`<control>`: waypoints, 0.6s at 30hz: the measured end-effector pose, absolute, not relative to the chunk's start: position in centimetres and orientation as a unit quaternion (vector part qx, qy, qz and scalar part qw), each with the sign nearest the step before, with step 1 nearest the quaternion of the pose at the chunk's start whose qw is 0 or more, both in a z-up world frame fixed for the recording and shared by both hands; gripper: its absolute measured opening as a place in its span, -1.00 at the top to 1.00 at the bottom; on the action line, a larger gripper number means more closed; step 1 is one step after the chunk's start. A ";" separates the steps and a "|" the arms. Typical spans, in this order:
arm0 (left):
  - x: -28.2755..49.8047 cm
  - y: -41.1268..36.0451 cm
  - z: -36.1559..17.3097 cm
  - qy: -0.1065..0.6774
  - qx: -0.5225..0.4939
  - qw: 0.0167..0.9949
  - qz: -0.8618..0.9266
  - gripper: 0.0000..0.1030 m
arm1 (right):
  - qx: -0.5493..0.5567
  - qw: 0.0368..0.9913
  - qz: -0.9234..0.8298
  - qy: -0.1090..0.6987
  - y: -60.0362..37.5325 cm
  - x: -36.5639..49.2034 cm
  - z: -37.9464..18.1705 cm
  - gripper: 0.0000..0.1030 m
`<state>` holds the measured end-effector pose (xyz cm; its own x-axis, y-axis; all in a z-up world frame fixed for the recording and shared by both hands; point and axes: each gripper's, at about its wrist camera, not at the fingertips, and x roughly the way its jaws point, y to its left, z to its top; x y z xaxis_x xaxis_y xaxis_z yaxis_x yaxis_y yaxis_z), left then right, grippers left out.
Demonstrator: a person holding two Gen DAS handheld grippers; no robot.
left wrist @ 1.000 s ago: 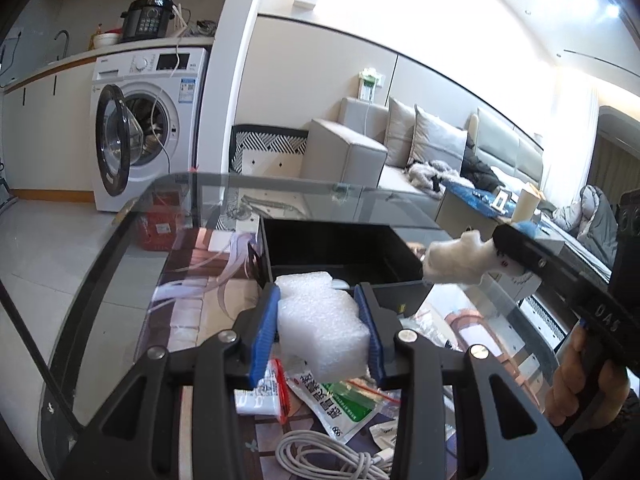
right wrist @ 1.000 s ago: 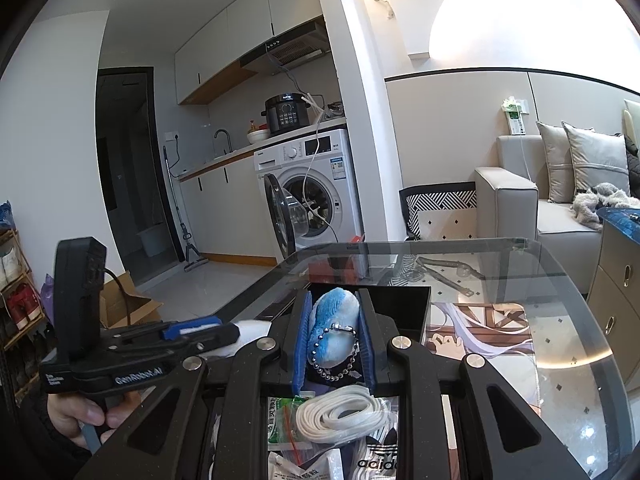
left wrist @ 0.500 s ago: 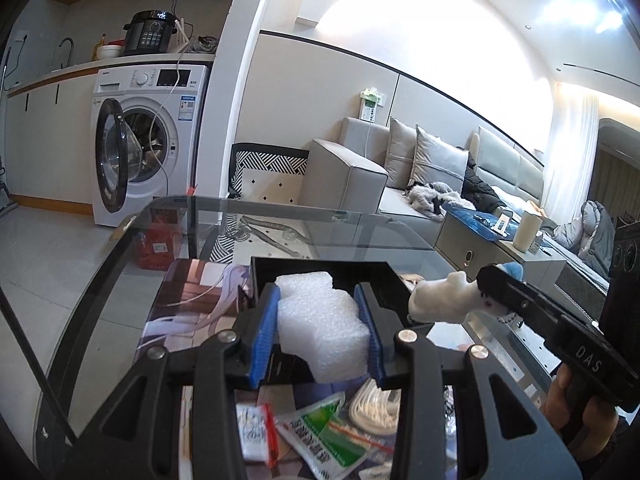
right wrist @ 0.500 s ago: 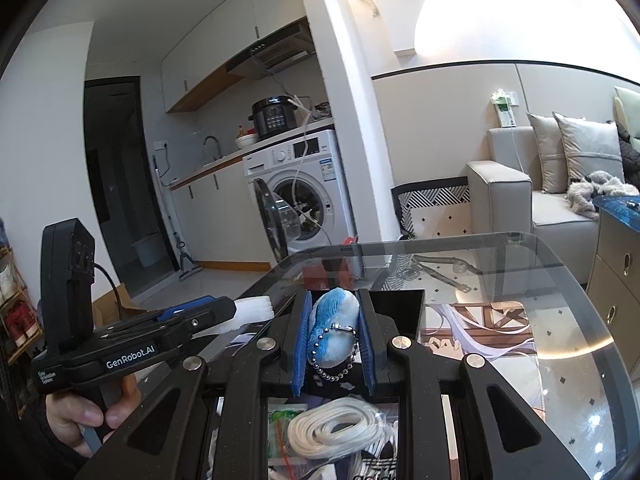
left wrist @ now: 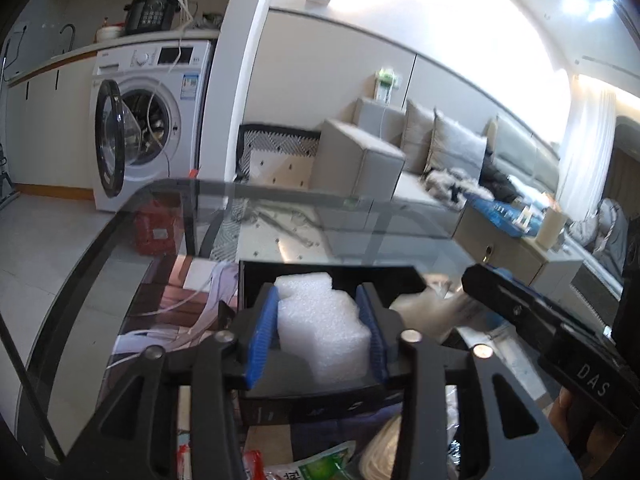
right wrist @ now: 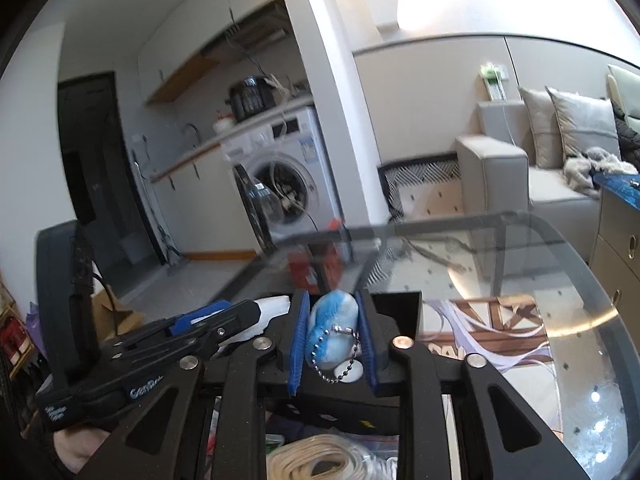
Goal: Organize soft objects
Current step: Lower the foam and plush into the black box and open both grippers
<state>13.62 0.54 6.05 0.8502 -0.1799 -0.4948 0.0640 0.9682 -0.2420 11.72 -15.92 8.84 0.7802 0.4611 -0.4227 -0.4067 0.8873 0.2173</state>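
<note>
My left gripper (left wrist: 318, 294) hangs over the open black box (left wrist: 328, 270) on the glass table. A white foam block (left wrist: 320, 332) sits between its blue pads and touches both, while the jaws are opening. My right gripper (right wrist: 333, 300) is beside it over the same black box (right wrist: 396, 300). It holds a blue and white plush toy (right wrist: 332, 328) with a ball chain, and its jaws are opening too. Both pads still touch the plush. Each gripper shows at the edge of the other's view, and the plush (left wrist: 420, 308) is blurred in the left wrist view.
The glass table (right wrist: 540, 280) reaches well past the box. On the near side lie a coiled white cord (right wrist: 320, 460) and a green packet (left wrist: 320, 468). A washing machine (left wrist: 152, 128) and a sofa (left wrist: 400, 152) stand beyond. A hand (right wrist: 80, 452) grips the left gripper's handle.
Both grippers have moved forward together, from above the loose packets to above the black box. The foam block and the plush are still between their pads.
</note>
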 end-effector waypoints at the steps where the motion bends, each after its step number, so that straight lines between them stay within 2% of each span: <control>1: 13.8 0.5 5.9 0.270 -0.109 0.955 -0.062 -0.23 | 0.062 0.941 0.229 0.241 -16.1 11.9 8.7 0.35; 3: 13.6 0.5 5.7 0.270 -0.104 0.956 -0.058 -0.37 | 0.061 0.942 0.223 0.243 -16.5 11.9 8.4 0.34; 5: 13.4 0.8 5.6 0.270 -0.102 0.956 -0.059 -0.76 | 0.057 0.942 0.223 0.246 -16.8 11.9 8.2 0.33; 6: 13.2 0.8 5.6 0.271 -0.103 0.955 -0.059 -0.85 | 0.053 0.941 0.222 0.249 -17.0 11.7 8.1 0.29; 7: 13.0 0.9 5.7 0.270 -0.105 0.955 -0.061 -0.92 | 0.051 0.941 0.223 0.251 -17.1 11.5 8.0 0.11; 8: 12.8 1.0 5.8 0.270 -0.106 0.955 -0.062 -0.93 | 0.051 0.941 0.222 0.250 -17.4 11.3 8.0 -0.06; 9: 12.6 1.0 5.9 0.270 -0.103 0.955 -0.061 -0.95 | 0.053 0.941 0.221 0.250 -17.6 11.0 8.0 -0.14; 11: 12.1 1.1 6.0 0.269 -0.097 0.956 -0.061 -1.00 | 0.053 0.940 0.221 0.255 -17.9 10.6 7.9 -0.62; 13: 11.5 1.3 6.1 0.267 -0.090 0.958 -0.057 -1.00 | 0.053 0.938 0.223 0.258 -18.1 9.9 7.9 -0.86; 18: 10.2 1.4 6.1 0.271 -0.073 0.959 -0.044 -1.00 | 0.027 0.940 0.216 0.263 -18.3 8.4 7.7 -0.97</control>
